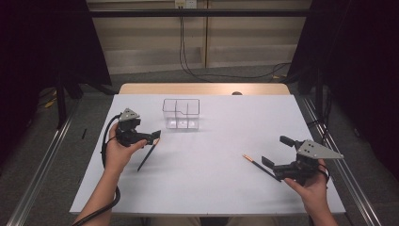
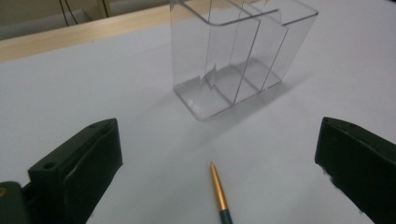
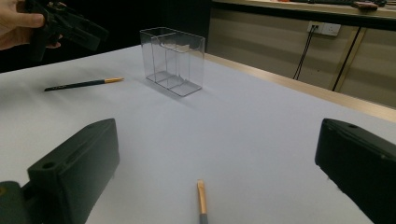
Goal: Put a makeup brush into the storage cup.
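Work in hand: two pens to be picked up, apparently for placing in the clear holder; judged from the layout.
Left gripper [image 1: 151, 137]: jaws spread wide, nothing between them. It hovers above the tip end of the left pen [image 1: 147, 157]. In the left gripper view the pen's gold tip [image 2: 218, 189] lies on the sheet midway between the jaws.
Right gripper [image 1: 275, 153]: jaws spread wide, nothing held. It sits just beside the right pen [image 1: 261, 167], whose tip [image 3: 201, 196] shows between the jaws in the right gripper view.
Left pen position: flat on the white sheet [image 1: 207, 188], near the holder [image 1: 181, 114], at its front left, not touching it.
Right pen position: flat on the sheet, well apart from the holder, toward the person's right hand [image 1: 310, 186].
Holder: clear, upright, with inner dividers forming several compartments. All compartments appear empty.
Done: both grippers lined up on their pens.
Left: closing on each pen, lifting, carrying to the holder, dropping in. No pen is grasped or raised yet.
Progress estimate: early; approach stage only.
Next move calls for: lowering the jaws to straddle each thin shaft before closing, as the pens lie flat on the sheet.
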A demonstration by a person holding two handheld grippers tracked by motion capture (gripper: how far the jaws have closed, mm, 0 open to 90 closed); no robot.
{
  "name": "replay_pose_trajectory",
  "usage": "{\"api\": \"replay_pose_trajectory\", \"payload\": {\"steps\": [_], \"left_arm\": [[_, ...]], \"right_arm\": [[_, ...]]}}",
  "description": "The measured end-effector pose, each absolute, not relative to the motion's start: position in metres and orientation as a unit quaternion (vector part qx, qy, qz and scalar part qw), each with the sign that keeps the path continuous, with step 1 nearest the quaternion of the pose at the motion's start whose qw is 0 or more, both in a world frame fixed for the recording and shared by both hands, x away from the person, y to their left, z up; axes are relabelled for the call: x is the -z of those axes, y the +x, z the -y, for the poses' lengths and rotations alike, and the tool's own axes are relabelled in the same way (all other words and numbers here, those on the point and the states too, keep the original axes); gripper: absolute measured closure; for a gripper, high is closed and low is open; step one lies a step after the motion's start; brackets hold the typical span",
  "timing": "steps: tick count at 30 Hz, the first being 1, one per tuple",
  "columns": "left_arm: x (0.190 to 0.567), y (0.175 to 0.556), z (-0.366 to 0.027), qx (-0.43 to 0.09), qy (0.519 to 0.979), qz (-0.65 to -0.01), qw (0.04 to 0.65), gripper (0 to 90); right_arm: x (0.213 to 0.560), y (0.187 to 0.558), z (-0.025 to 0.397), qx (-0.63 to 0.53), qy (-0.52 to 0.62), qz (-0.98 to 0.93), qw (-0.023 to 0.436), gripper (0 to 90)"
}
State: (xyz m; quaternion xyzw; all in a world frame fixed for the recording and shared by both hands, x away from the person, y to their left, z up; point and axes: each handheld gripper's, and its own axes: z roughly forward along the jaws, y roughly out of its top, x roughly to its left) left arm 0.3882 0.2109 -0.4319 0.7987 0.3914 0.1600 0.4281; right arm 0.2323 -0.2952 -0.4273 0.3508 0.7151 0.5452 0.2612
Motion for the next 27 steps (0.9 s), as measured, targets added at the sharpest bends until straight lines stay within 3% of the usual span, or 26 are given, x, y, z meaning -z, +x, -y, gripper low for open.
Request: {"api": "replay_pose_trajectory", "payload": {"steps": [27], "left_arm": [[0.429,0.408,-0.19,-0.073,0.871,-0.415,0.252,3.3]], "right_arm": [[0.428,0.233,0.296,-0.541,0.348,-0.72,0.261,0.0]]}}
